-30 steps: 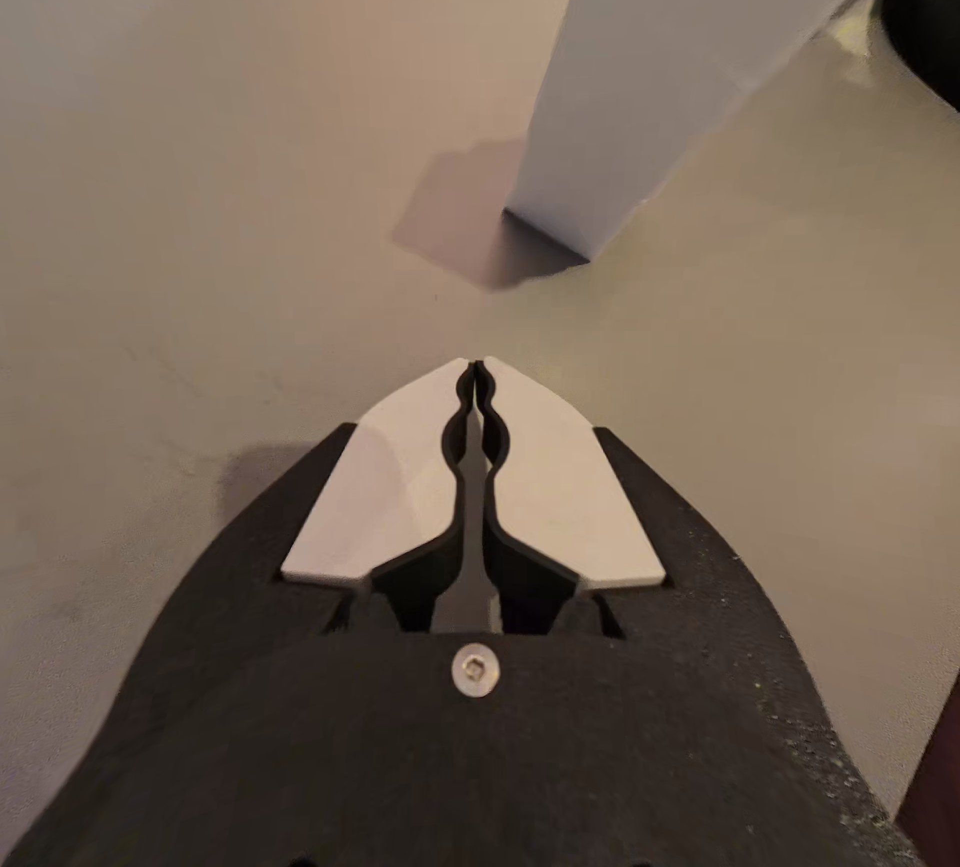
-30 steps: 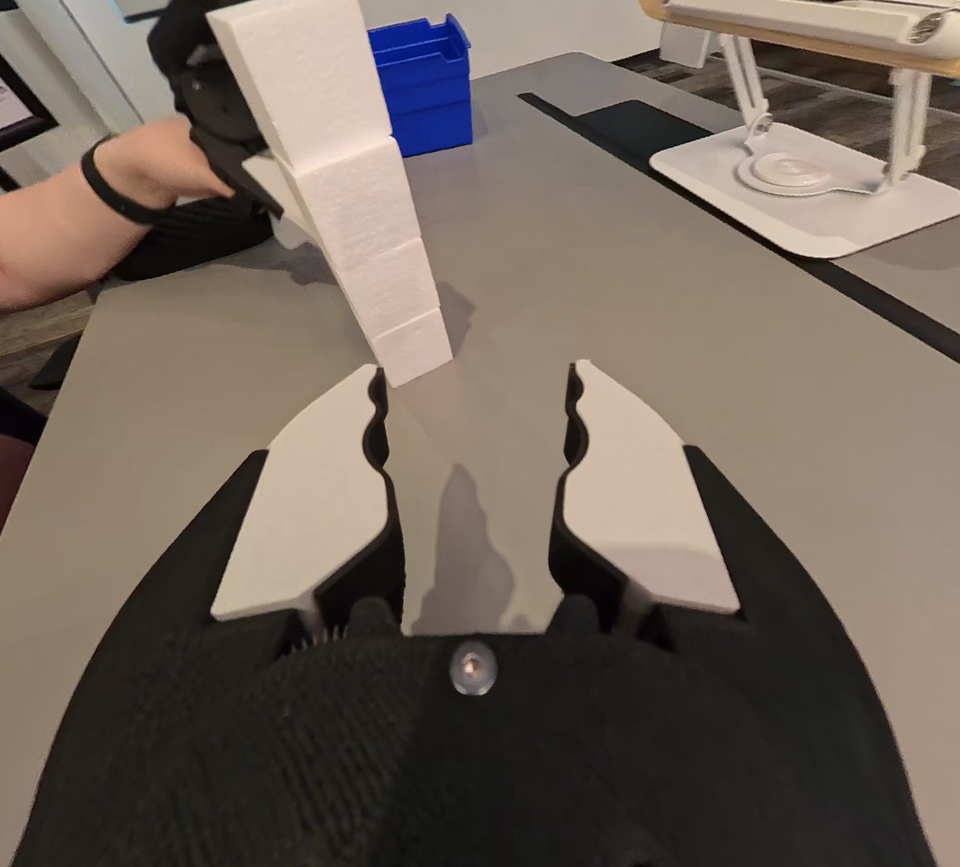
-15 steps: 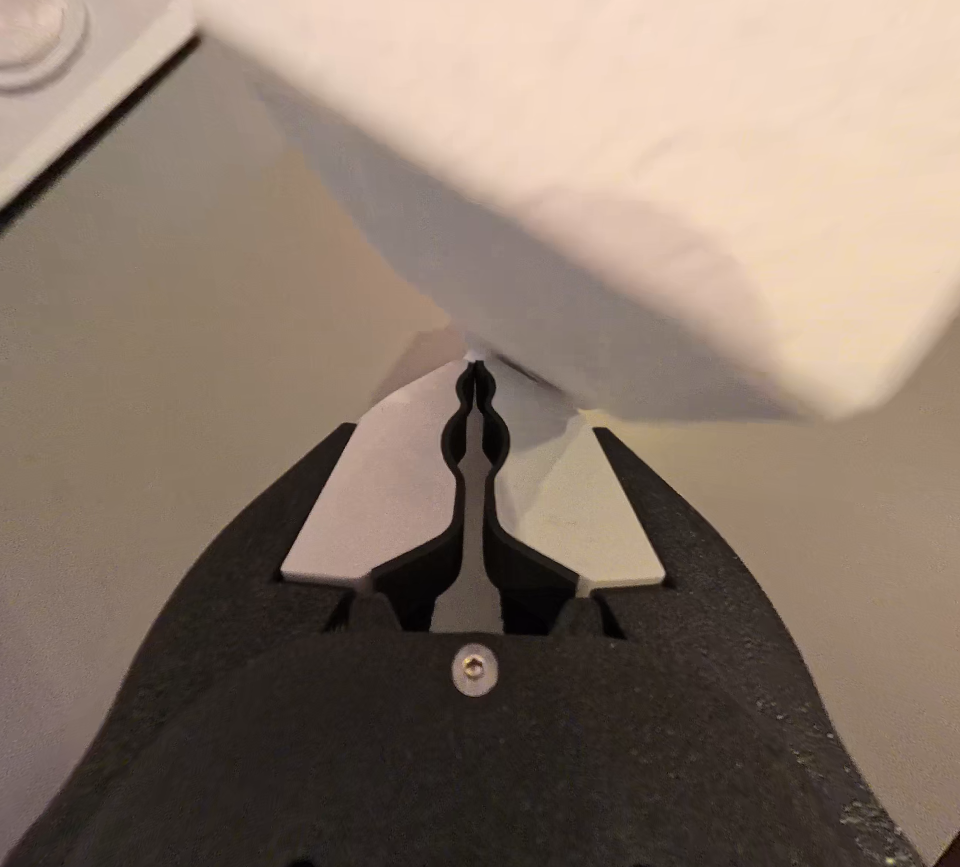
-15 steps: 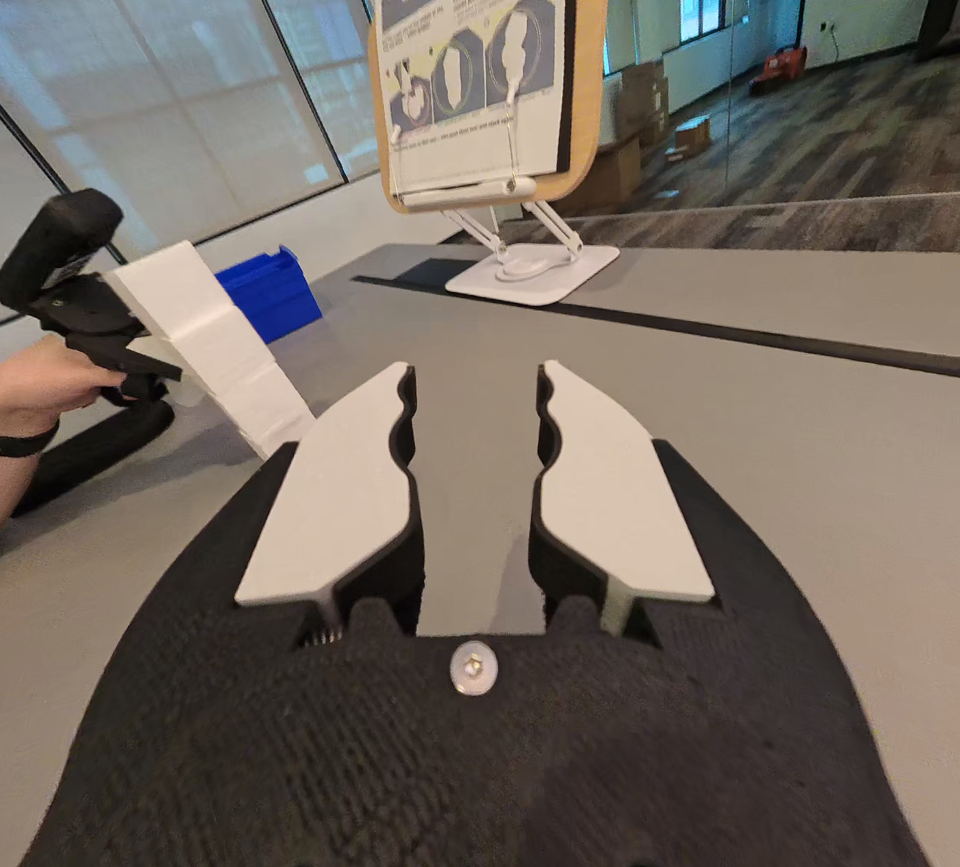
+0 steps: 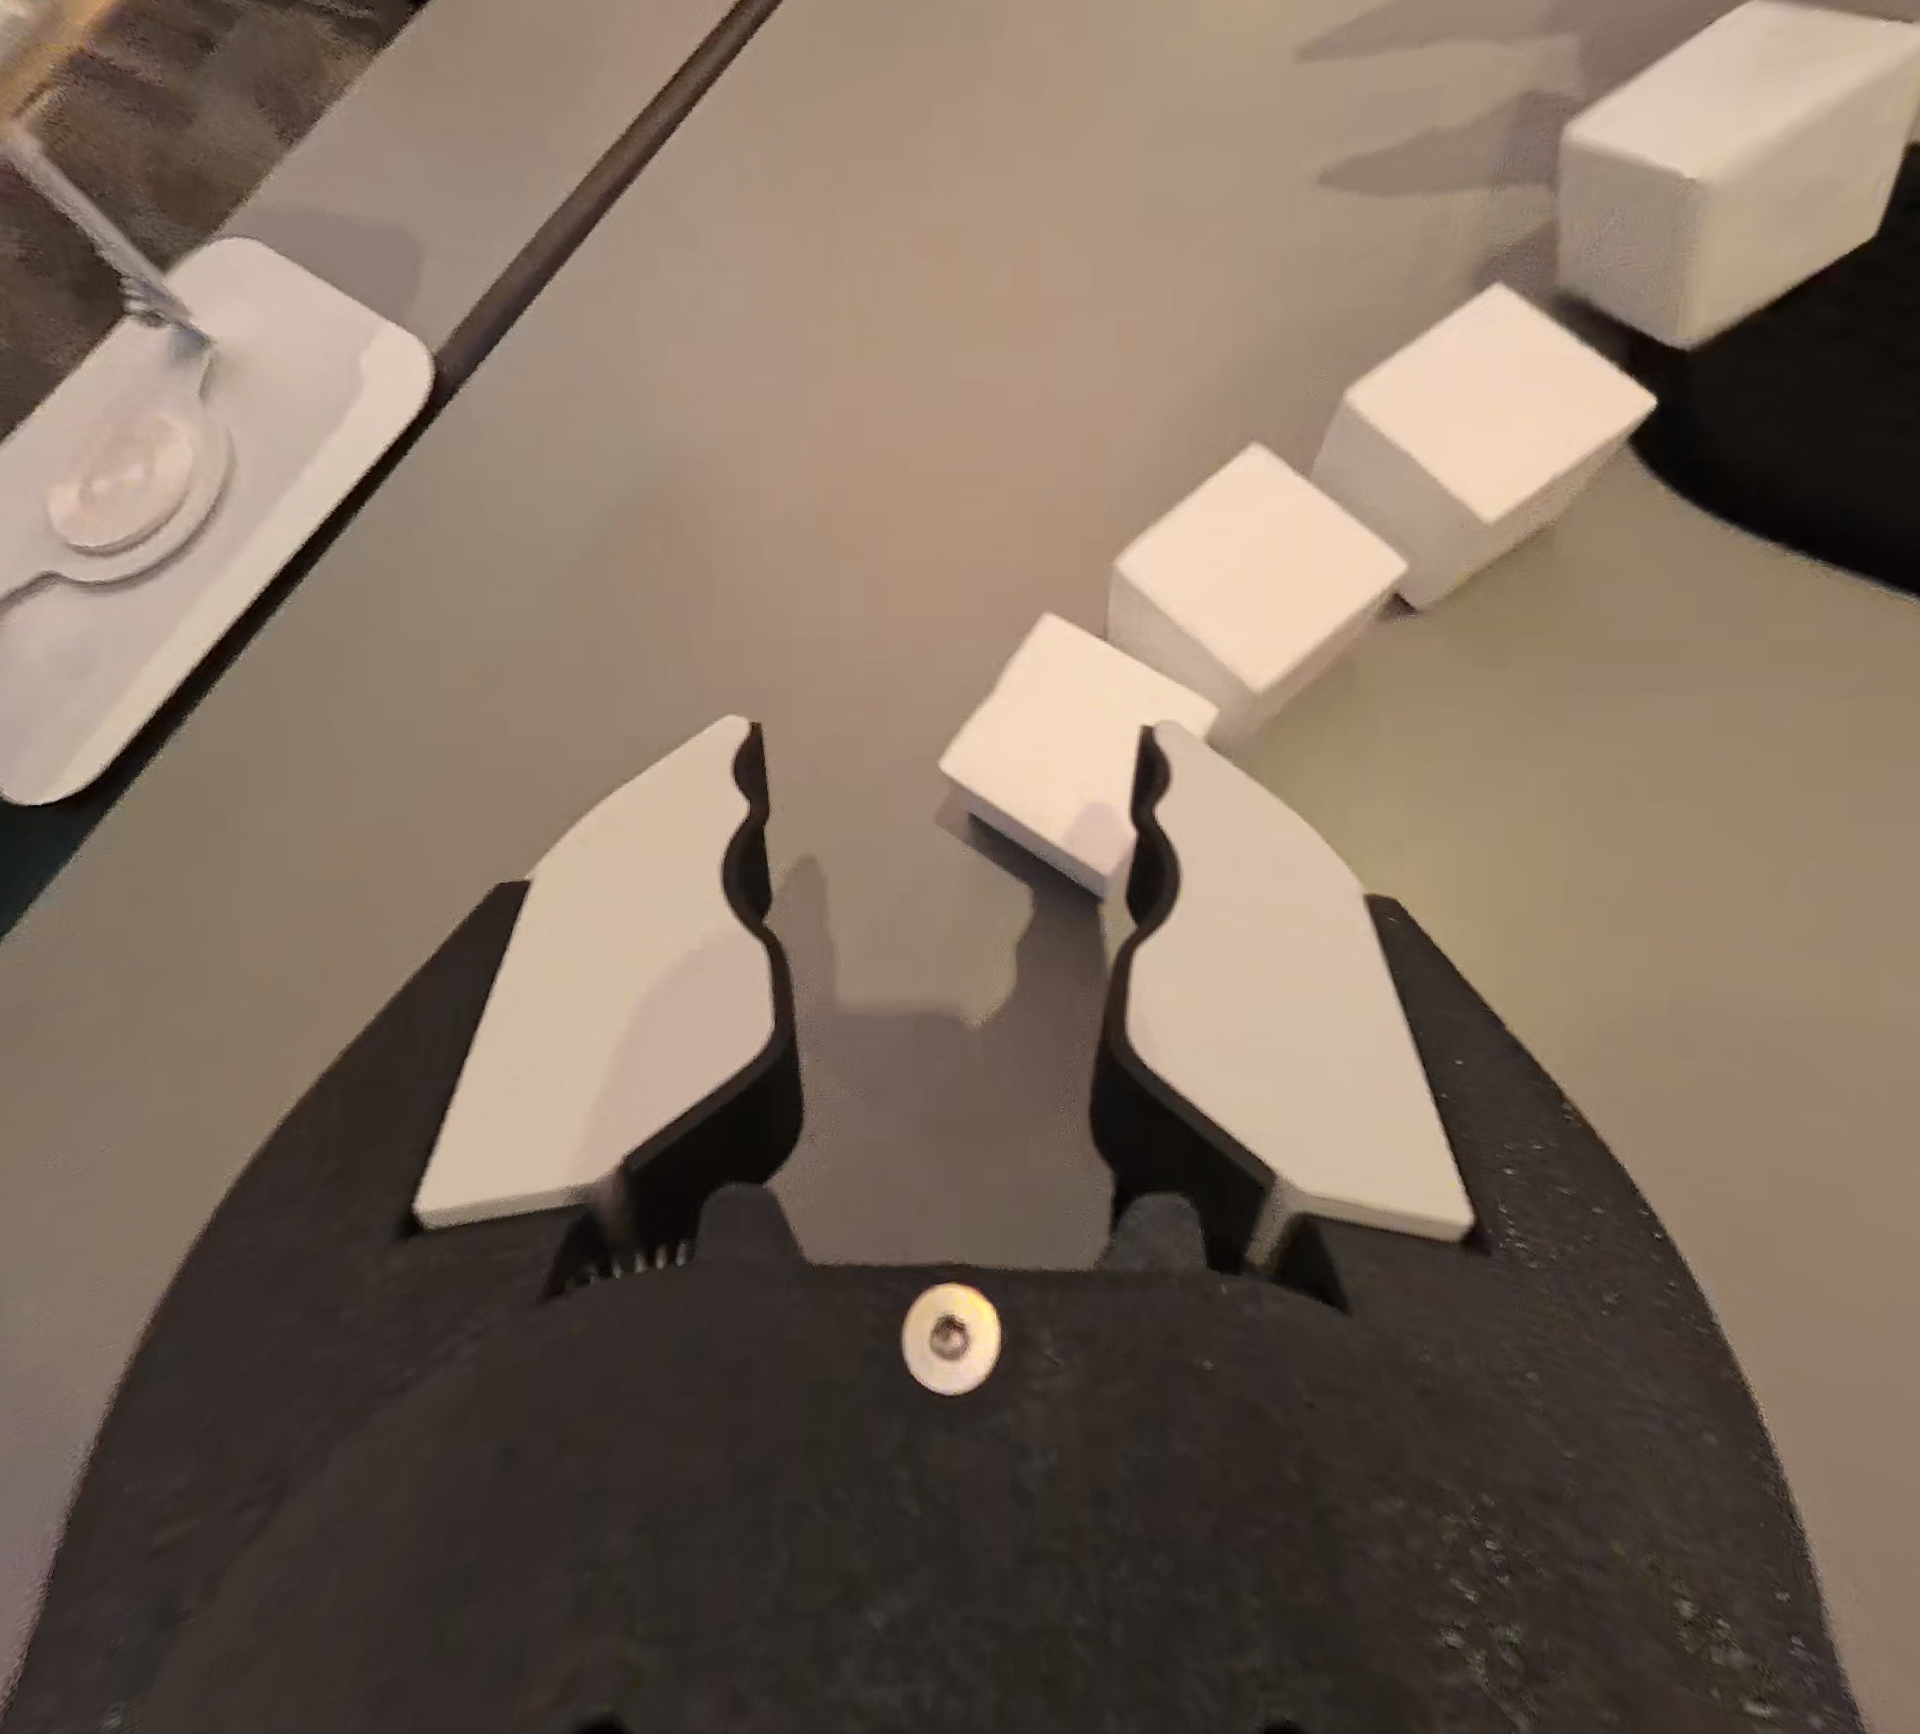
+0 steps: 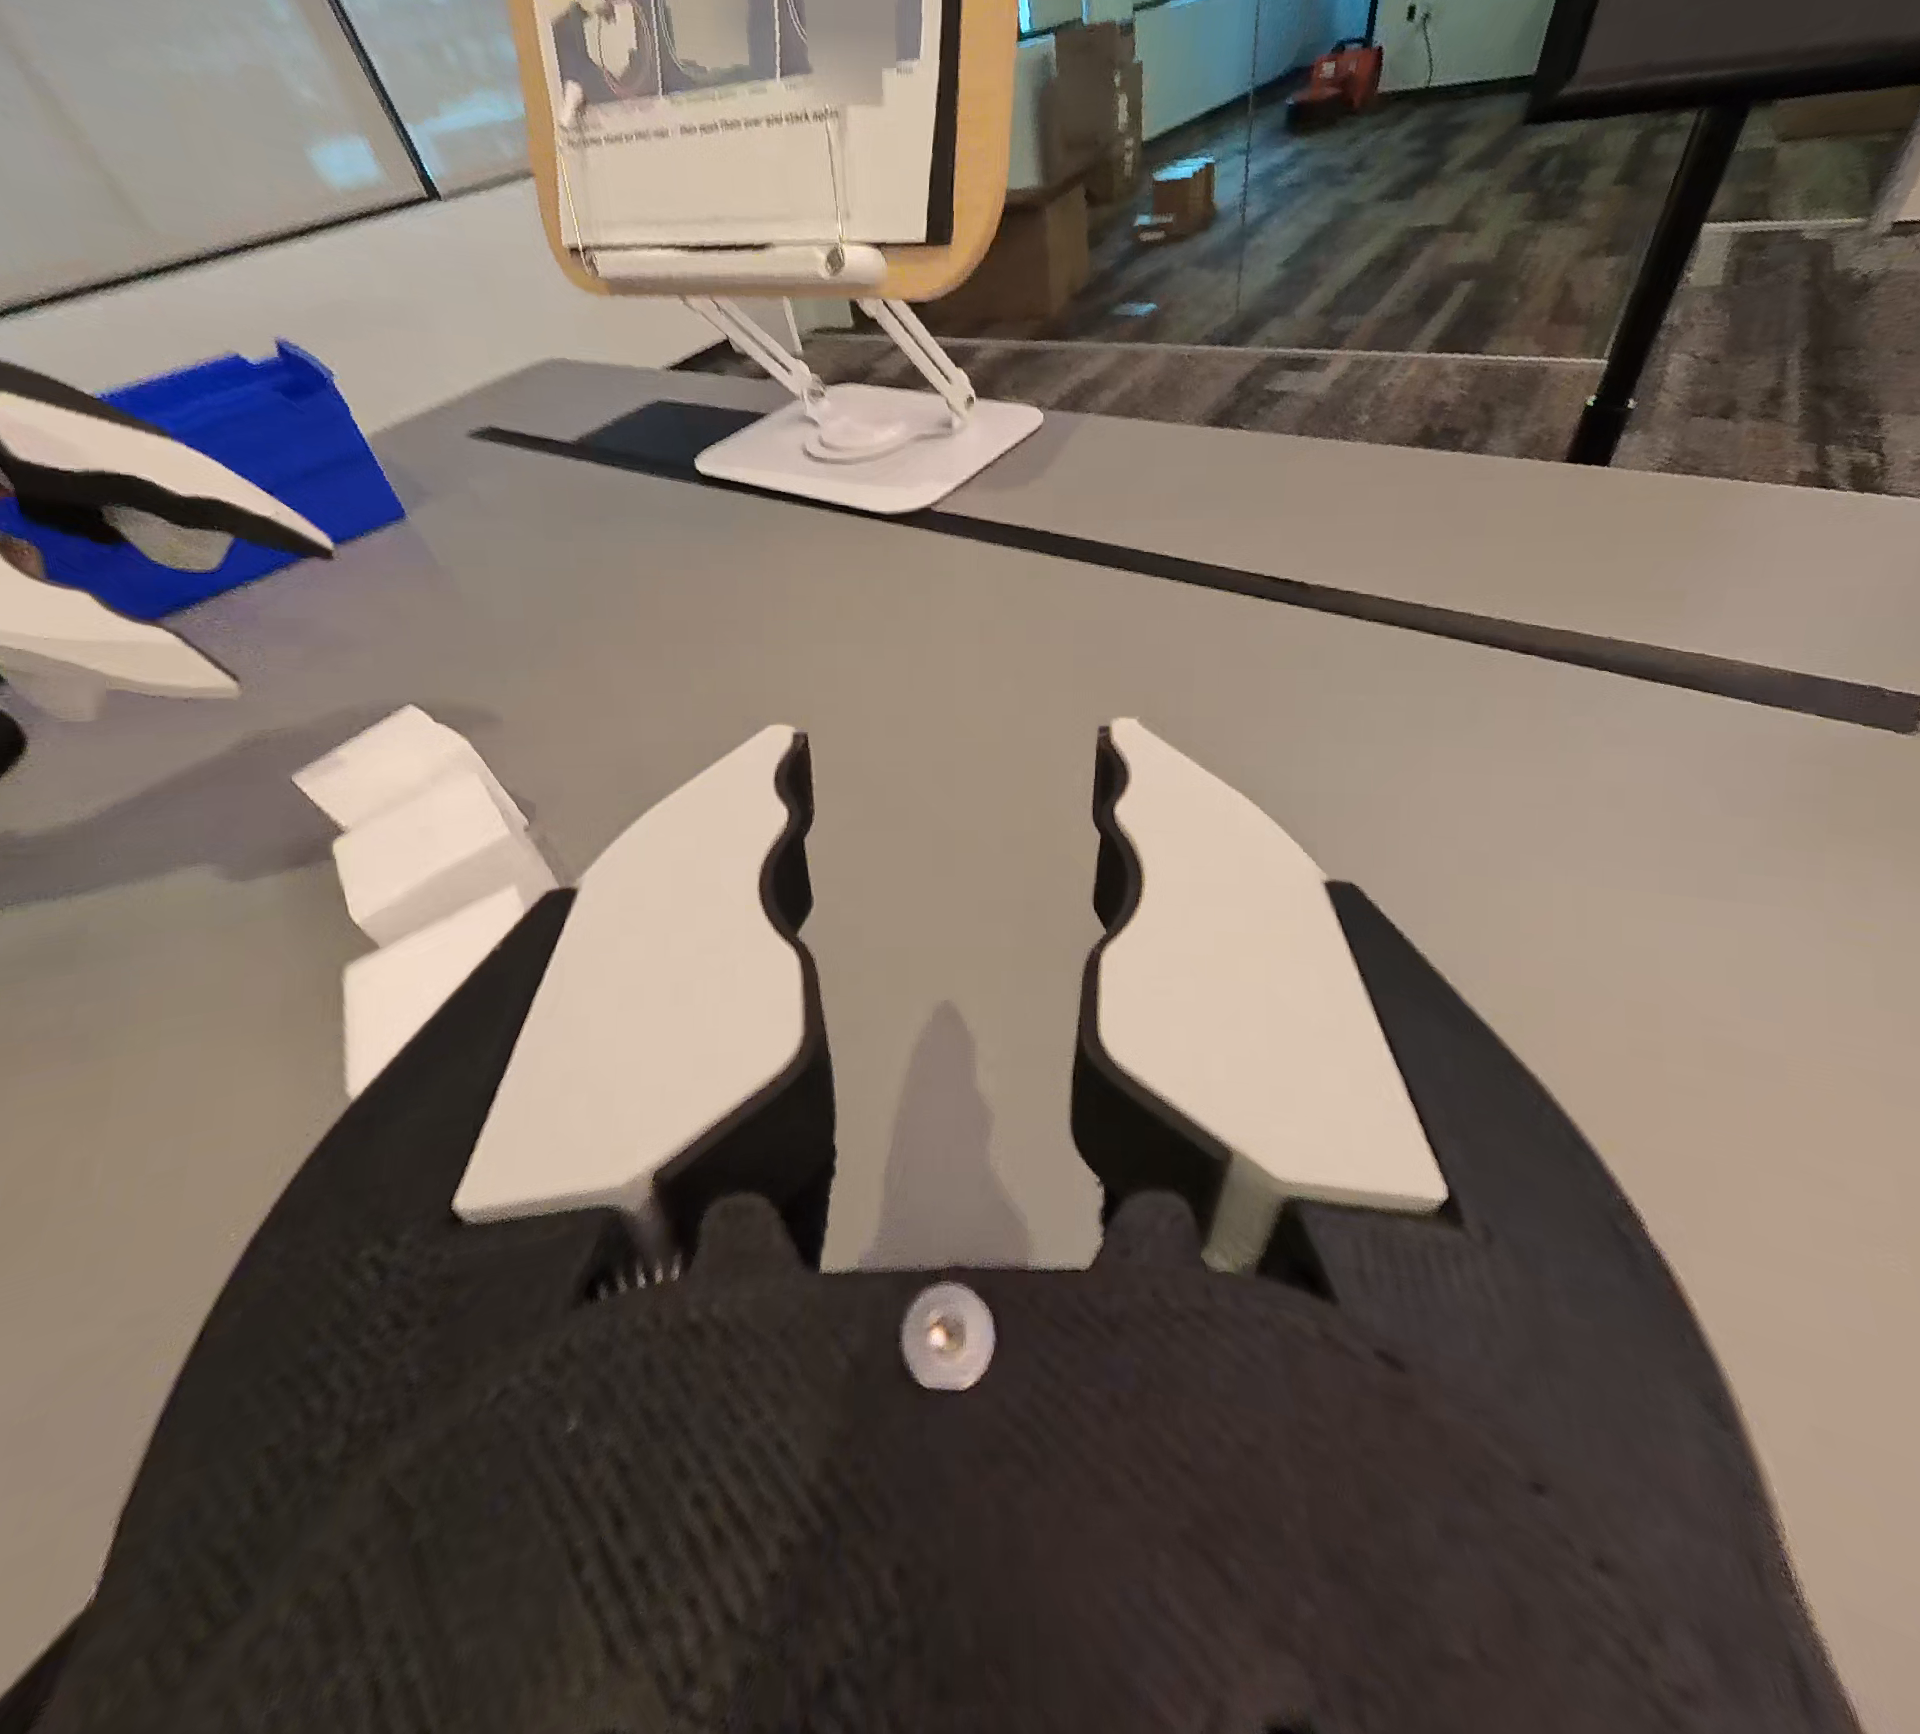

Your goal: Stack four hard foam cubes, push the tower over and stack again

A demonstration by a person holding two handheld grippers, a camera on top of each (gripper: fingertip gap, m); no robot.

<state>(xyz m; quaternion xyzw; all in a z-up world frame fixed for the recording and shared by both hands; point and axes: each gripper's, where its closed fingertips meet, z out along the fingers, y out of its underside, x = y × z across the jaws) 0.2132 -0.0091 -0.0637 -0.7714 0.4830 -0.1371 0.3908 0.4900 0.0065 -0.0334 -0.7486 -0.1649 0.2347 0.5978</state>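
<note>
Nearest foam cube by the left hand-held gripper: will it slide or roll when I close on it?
The nearest foam cube lies flat on the grey table, with flat faces and square edges, so it probably won't roll. It looks light, so an off-centre left hand-held gripper might skid it. It likely stays rigid.

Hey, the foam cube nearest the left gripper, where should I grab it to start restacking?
Grip the nearest cube across its two free side faces, coming down from above with the left gripper. It lies flat on the table with its top exposed; its far face crowds the next cube.
</note>
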